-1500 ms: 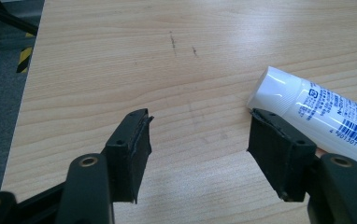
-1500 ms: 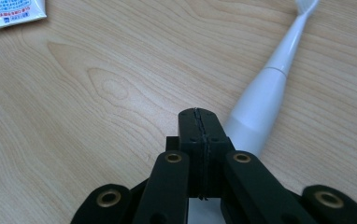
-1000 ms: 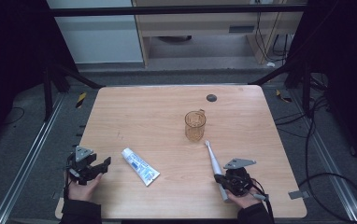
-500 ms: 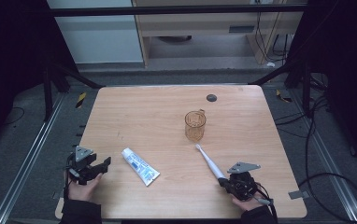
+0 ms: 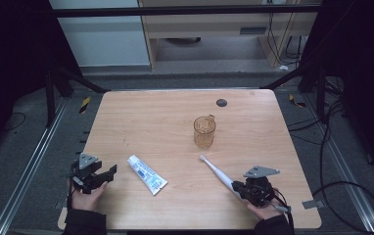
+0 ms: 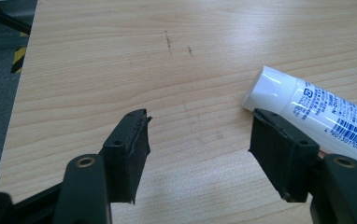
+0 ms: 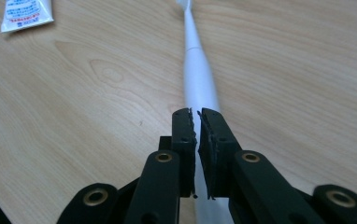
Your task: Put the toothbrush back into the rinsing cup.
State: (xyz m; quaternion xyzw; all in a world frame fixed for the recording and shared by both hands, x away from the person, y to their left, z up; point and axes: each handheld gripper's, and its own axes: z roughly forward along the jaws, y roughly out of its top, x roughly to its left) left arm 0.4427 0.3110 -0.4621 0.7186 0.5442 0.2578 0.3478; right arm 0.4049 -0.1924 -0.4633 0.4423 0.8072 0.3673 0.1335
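Observation:
A white toothbrush (image 5: 218, 173) lies slanted on the wooden table (image 5: 151, 112), its head toward the amber cup (image 5: 204, 132). My right gripper (image 5: 240, 186) sits over the handle's near end. In the right gripper view, my right gripper (image 7: 196, 114) has its jaws a thin slit apart; they have just been opening. Nothing is between them, and the toothbrush (image 7: 197, 79) runs on beneath them. A white toothpaste tube (image 5: 147, 174) lies left of centre. My left gripper (image 5: 107, 175) rests open near the left edge; in its own view the left gripper (image 6: 197, 135) is empty, with the tube's cap (image 6: 270, 88) by one jaw.
A small black disc (image 5: 221, 102) sits on the table behind the cup. The tube's flat end (image 7: 27, 11) shows at the top left of the right gripper view. Metal rails and cables run along the floor on both sides of the table.
The toothbrush's head has swung left, so it lies at a flatter slant. The right hand has shifted slightly right along the near edge. The left hand has not moved.

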